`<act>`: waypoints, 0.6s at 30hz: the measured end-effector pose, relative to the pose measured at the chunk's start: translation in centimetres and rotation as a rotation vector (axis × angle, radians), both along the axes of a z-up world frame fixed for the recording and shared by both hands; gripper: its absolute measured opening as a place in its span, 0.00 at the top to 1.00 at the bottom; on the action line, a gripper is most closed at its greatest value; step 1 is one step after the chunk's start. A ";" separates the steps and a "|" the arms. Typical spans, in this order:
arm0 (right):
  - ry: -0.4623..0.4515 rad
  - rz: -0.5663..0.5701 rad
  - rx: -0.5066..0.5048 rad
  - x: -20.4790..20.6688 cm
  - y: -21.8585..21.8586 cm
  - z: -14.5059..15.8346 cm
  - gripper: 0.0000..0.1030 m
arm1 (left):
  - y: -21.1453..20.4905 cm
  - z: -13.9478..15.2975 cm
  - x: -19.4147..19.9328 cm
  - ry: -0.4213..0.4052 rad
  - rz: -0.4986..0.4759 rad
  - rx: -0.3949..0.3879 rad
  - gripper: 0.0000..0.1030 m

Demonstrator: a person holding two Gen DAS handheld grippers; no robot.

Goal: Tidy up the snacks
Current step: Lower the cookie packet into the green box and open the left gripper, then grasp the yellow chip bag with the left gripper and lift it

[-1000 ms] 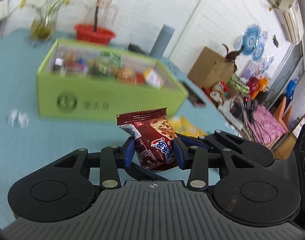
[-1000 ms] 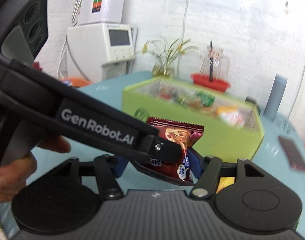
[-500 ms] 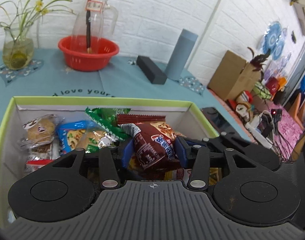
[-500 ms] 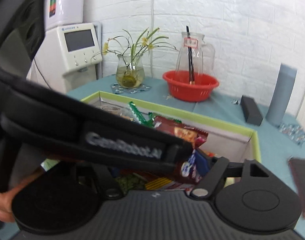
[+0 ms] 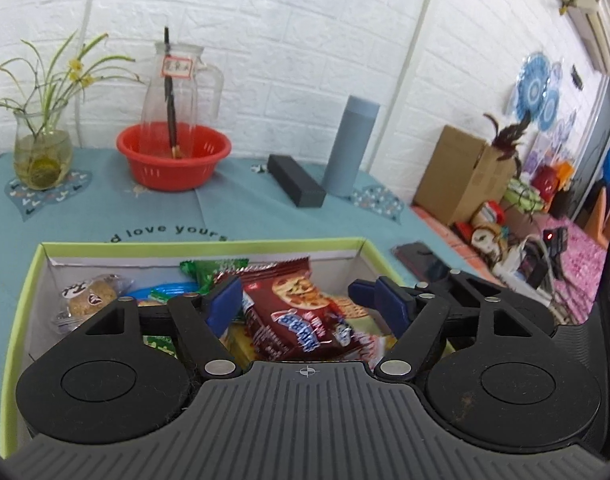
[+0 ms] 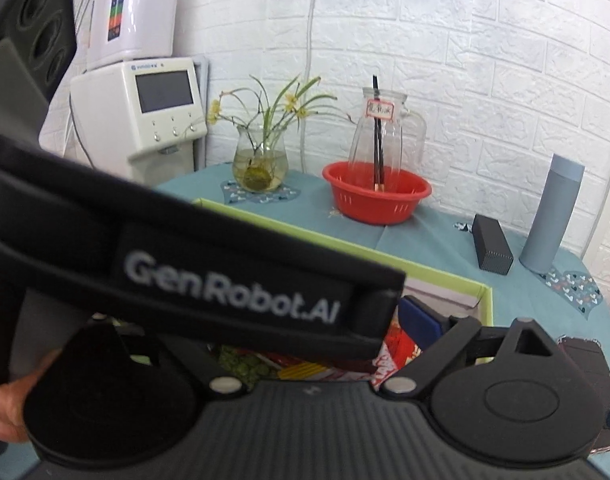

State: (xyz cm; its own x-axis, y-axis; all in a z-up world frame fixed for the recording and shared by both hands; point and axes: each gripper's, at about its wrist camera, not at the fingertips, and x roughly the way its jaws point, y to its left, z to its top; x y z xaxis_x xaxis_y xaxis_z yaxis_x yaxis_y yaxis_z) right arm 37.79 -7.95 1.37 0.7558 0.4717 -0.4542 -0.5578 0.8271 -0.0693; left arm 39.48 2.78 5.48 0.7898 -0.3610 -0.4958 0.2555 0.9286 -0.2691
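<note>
My left gripper [image 5: 305,300] hangs over the green snack box [image 5: 25,292] with its blue pads wide apart. The dark red cookie packet [image 5: 301,312] lies loose between them on top of the other snacks in the box. In the right wrist view the left gripper's black body [image 6: 225,292] crosses the frame and hides most of my right gripper. Only the right gripper's blue right-hand pad [image 6: 419,322] shows, over the box's right corner [image 6: 485,300]. Nothing shows between its fingers.
A red basket with a glass jug [image 5: 173,156], a flower vase [image 5: 41,156], a black case [image 5: 297,186] and a grey-blue bottle [image 5: 351,146] stand behind the box. A phone [image 5: 417,254] lies right of it. A white machine [image 6: 145,112] stands at the left.
My left gripper carried the cookie packet over the box, lowered it, and opened; the packet now lies free in the box. The right gripper followed toward the box.
</note>
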 end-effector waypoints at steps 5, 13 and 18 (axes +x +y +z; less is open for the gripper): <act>-0.026 0.016 0.033 -1.4 -0.7 1.4 0.09 | -0.1 1.9 -2.6 -0.056 -0.005 0.001 0.37; -0.060 -0.035 -0.007 -7.7 -5.2 2.6 0.09 | -0.4 5.1 -9.3 -0.176 -0.112 -0.055 0.29; 0.080 -0.098 0.009 -10.9 -9.6 -1.4 0.09 | -1.3 0.9 -11.0 -0.036 -0.187 -0.093 0.28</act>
State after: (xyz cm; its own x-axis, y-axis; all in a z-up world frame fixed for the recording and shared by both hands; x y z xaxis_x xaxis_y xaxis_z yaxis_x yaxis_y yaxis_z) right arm 26.88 -17.57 -0.07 0.7598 0.4014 -0.5114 -0.4776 0.8783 -0.0203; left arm 28.44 1.49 6.40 0.7213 -0.5463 -0.4258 0.4325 0.8354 -0.3391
